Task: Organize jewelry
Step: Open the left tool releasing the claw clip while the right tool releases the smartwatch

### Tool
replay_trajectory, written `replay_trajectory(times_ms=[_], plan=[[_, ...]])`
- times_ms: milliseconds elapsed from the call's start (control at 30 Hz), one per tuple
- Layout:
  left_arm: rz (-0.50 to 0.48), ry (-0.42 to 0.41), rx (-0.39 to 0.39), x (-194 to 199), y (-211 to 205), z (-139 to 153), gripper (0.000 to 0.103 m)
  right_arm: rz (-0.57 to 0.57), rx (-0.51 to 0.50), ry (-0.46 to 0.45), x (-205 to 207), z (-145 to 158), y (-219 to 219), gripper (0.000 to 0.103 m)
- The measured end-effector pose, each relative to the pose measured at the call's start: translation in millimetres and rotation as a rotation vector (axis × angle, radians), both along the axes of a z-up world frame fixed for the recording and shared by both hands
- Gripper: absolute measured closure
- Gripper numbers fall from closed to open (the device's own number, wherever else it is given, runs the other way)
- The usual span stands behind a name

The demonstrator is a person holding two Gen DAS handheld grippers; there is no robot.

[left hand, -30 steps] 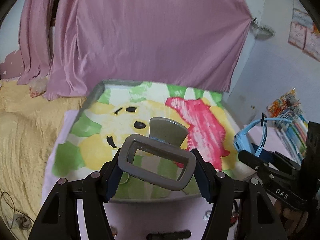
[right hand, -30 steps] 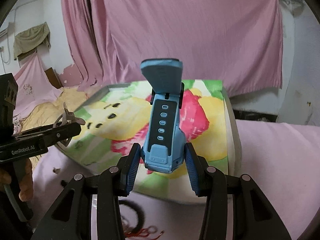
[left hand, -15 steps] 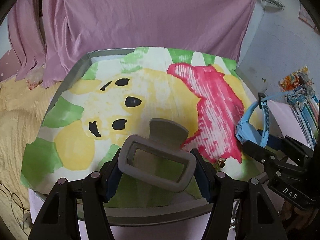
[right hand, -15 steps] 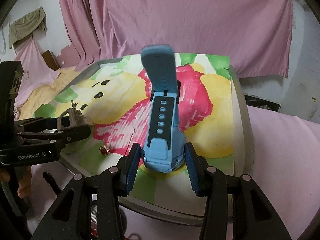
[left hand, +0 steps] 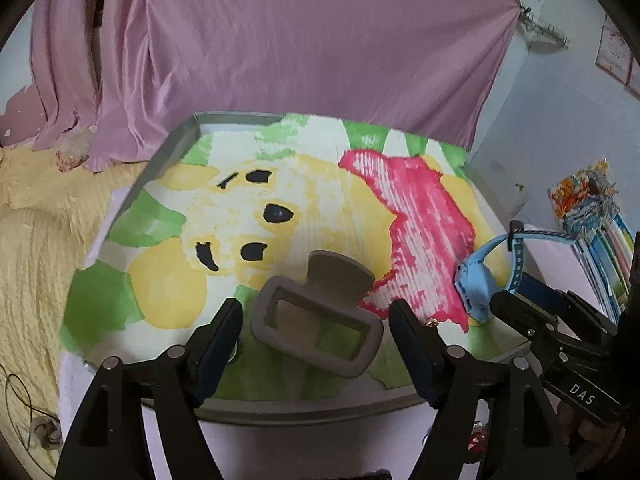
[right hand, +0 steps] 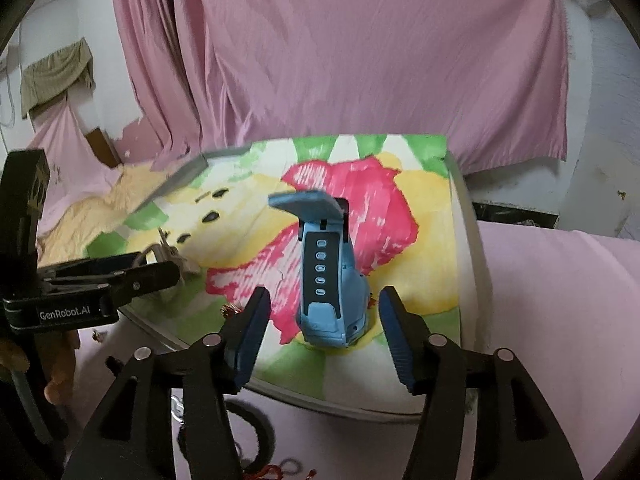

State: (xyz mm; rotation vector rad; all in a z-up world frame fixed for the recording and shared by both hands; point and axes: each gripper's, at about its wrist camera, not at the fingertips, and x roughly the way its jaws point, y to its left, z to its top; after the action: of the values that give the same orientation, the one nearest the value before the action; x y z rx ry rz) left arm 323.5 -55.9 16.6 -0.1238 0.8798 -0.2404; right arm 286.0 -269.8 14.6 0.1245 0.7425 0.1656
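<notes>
Fingers of both grippers had spread wide since half a second earlier, when each was clamped on its item. With the left gripper [left hand: 316, 320] open, the grey hair claw [left hand: 316, 316] lay on the painted tray [left hand: 176, 148], near its front edge. Right of the claw, the blue watch [right hand: 328, 280] stood freed between the right gripper [right hand: 324, 324] fingers. Both pieces appeared delivered; remaining jewelry below the tray's front edge likely came next.

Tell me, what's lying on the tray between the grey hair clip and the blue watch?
In the left wrist view, a tiny gold trinket lies between the grey hair clip and blue watch.
</notes>
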Motion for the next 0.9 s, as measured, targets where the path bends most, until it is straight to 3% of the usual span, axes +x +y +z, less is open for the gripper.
replay_trajectory(times_ms=[300,367,533,900], plan=[[0.052,-0.142,0.009,-33.0,9.4,12.9,0.016,-0.056,0.013,-0.146,-30.4,16.7,-7.0,0.031],[0.077,-0.197,0.009,-43.8,12.7,16.1,0.008,-0.057,0.009,-0.181,-38.1,20.6,-7.5,0.024],[0.126,-0.316,0.003,-66.0,20.0,21.6,0.005,-0.076,-0.001,-0.271,-58.2,30.1,-6.2,0.012],[0.159,-0.478,-0.025,-117.2,28.5,31.0,0.001,-0.094,0.006,-0.382,-107.6,41.1,-6.0,0.008]])
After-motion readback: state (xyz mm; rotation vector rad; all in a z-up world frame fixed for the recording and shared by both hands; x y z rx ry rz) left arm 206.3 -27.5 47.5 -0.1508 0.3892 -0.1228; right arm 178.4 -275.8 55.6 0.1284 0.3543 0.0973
